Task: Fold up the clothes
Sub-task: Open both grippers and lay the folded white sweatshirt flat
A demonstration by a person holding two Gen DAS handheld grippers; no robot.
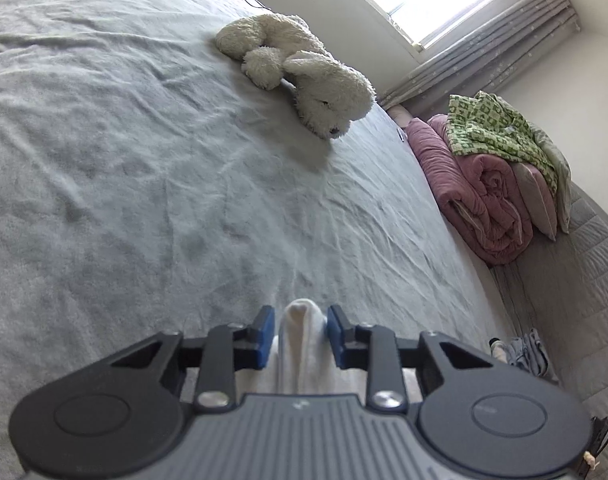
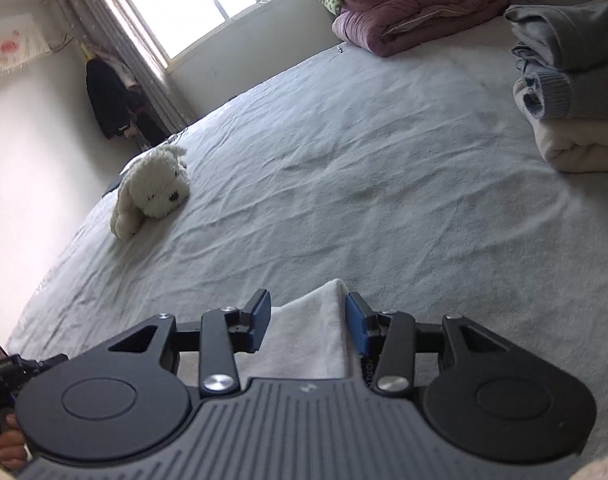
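A white garment (image 1: 302,344) rises as a pinched fold between the blue pads of my left gripper (image 1: 300,330), which is shut on it low over the bed. In the right wrist view the same white garment (image 2: 312,332) spans the gap between the pads of my right gripper (image 2: 308,320). Its corner peaks against the right pad, and that gripper is shut on it. The rest of the garment is hidden under both gripper bodies.
The grey bed sheet (image 1: 144,160) stretches ahead. A white plush dog (image 1: 304,76) (image 2: 154,190) lies on it. Rolled pink bedding (image 1: 476,196) with a green patterned cloth (image 1: 500,128) sits at the bed's edge. Folded grey and cream clothes (image 2: 576,92) are stacked at the right.
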